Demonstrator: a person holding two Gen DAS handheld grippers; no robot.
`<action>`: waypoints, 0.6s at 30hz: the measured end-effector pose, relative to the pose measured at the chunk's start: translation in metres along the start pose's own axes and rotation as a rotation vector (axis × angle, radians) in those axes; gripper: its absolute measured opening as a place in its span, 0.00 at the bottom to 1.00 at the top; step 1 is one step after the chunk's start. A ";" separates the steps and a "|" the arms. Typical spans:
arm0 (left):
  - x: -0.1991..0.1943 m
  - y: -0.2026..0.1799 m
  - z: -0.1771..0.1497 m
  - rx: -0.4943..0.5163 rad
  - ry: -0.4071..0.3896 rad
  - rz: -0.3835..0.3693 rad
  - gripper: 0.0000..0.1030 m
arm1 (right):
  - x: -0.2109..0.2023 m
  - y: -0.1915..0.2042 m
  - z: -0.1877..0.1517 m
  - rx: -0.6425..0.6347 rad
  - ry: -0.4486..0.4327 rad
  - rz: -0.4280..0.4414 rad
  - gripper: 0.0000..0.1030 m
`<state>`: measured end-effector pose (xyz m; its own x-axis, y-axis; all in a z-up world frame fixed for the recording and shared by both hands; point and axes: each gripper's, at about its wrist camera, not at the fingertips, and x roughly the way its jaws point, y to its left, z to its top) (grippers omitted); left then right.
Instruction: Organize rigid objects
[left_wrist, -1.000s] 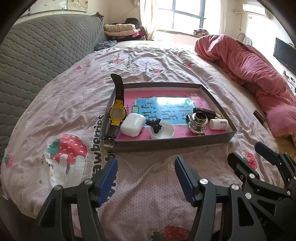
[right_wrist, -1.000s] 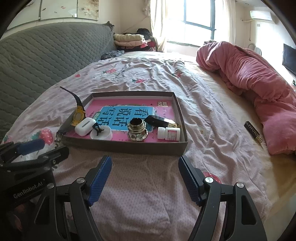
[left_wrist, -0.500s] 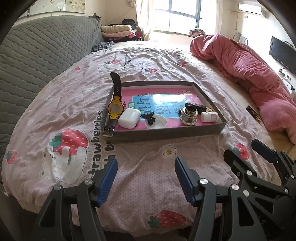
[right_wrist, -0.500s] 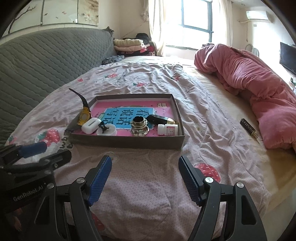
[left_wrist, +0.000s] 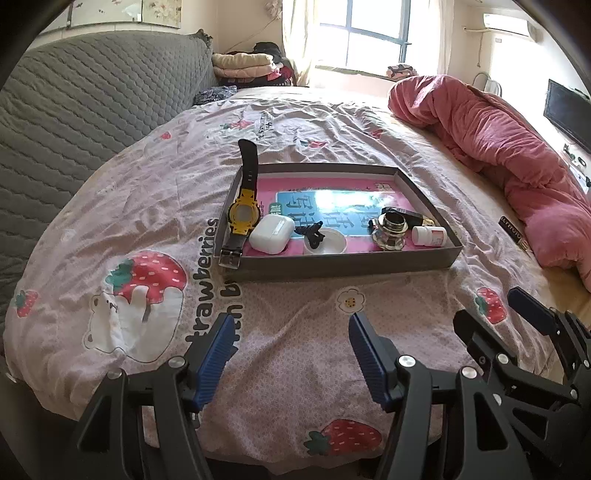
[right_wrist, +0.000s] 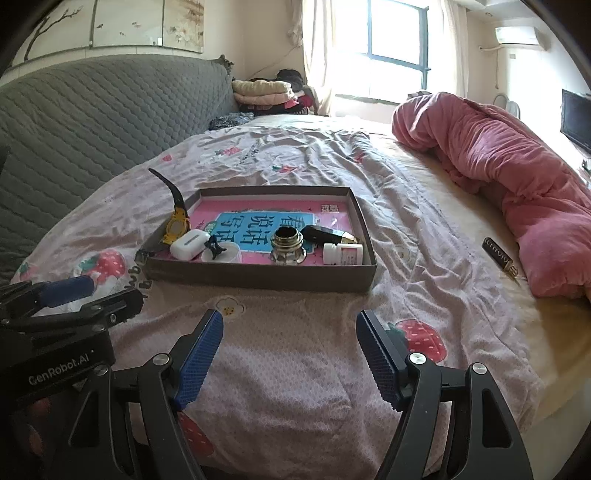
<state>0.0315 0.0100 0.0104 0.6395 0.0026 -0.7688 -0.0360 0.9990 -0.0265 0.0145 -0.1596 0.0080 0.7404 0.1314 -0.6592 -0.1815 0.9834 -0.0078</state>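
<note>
Here both tools are above the near edge of the bed, and their blue pads stand apart with nothing between them: the left gripper (left_wrist: 290, 334) at 6 o'clock in its own view, the right gripper (right_wrist: 290, 332) the same in its view. The shallow brown tray (left_wrist: 343, 264) lies on the strawberry bedsheet (left_wrist: 147, 206), toward 12 o'clock from both grippers and well apart from them. Along its near wall the things lie in a row: the yellow watch (left_wrist: 243, 214) at 9 o'clock, draped over the left wall with its black strap standing up; just beside it the white earbud case (left_wrist: 271, 233); then the white round lid (left_wrist: 327, 242) with a small black clip (left_wrist: 312, 230) on it; then the metal ring piece (left_wrist: 391, 230); and at 3 o'clock the small white bottle (left_wrist: 428, 235), lying on its side. A black and gold object (left_wrist: 406, 214) lies behind the ring piece. Outside the tray, at 3 o'clock, a dark slim object (right_wrist: 498, 254) lies beside the pink blanket (right_wrist: 517, 177).
</note>
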 end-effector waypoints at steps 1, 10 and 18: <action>0.001 0.000 0.000 0.000 0.003 0.000 0.62 | 0.002 -0.001 -0.001 0.003 0.005 -0.001 0.73; 0.016 0.001 -0.002 -0.009 0.017 -0.008 0.62 | 0.019 -0.004 -0.006 0.014 0.032 0.005 0.73; 0.031 0.005 -0.004 -0.039 0.022 -0.027 0.62 | 0.040 -0.007 -0.016 0.014 0.077 -0.009 0.73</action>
<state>0.0477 0.0148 -0.0162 0.6232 -0.0255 -0.7816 -0.0495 0.9962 -0.0719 0.0352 -0.1630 -0.0301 0.6897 0.1134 -0.7151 -0.1658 0.9861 -0.0036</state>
